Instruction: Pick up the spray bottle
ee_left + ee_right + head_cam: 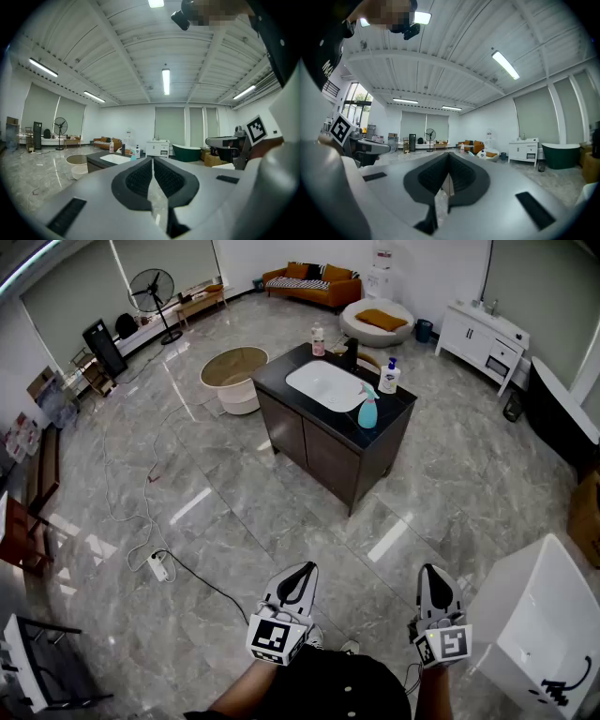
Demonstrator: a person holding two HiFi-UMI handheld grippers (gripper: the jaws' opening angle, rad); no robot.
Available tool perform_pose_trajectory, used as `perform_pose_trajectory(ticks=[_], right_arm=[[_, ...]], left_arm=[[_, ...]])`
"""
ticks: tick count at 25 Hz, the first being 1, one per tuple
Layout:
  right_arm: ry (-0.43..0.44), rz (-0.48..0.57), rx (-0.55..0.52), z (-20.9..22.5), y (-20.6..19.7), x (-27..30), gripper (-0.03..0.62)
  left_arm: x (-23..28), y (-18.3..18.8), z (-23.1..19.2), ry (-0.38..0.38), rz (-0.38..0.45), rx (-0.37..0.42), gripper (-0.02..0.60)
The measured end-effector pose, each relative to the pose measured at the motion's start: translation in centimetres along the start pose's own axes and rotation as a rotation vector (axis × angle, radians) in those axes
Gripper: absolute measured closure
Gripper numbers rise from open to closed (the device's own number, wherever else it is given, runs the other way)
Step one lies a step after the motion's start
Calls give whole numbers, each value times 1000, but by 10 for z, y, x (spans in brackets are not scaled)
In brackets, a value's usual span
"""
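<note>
The teal spray bottle stands upright on the near right corner of a dark vanity counter in the middle of the room. It shows small and far off in the left gripper view, just left of the jaws. Both grippers are held low near the person's body, well short of the vanity. In the head view the left gripper and the right gripper point toward the counter. Each gripper view shows its pads closed together with nothing between them: left gripper, right gripper.
A white sink basin, a white pump bottle and a pink bottle share the counter. A round tub sits left of the vanity. A power strip with its cable lies on the floor at left. A white bathtub stands at right.
</note>
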State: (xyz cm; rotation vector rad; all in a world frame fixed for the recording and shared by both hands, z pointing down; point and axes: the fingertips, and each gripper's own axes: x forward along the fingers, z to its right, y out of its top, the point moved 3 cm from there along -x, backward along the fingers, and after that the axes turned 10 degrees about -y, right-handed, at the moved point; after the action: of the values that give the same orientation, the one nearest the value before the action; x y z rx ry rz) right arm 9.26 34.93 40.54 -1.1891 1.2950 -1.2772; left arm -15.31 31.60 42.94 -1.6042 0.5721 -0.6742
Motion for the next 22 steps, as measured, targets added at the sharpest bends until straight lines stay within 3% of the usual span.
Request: perform_pose_trajectory(ticks=[12,22], right_arm=[[5,7,-14,-17,-3,28,600],[-64,-55,16,-22,-30,63,599]], left_arm=[[13,-3,-29,-22,-4,-11,563],[26,-24,-66,-58,-65,-22,563]])
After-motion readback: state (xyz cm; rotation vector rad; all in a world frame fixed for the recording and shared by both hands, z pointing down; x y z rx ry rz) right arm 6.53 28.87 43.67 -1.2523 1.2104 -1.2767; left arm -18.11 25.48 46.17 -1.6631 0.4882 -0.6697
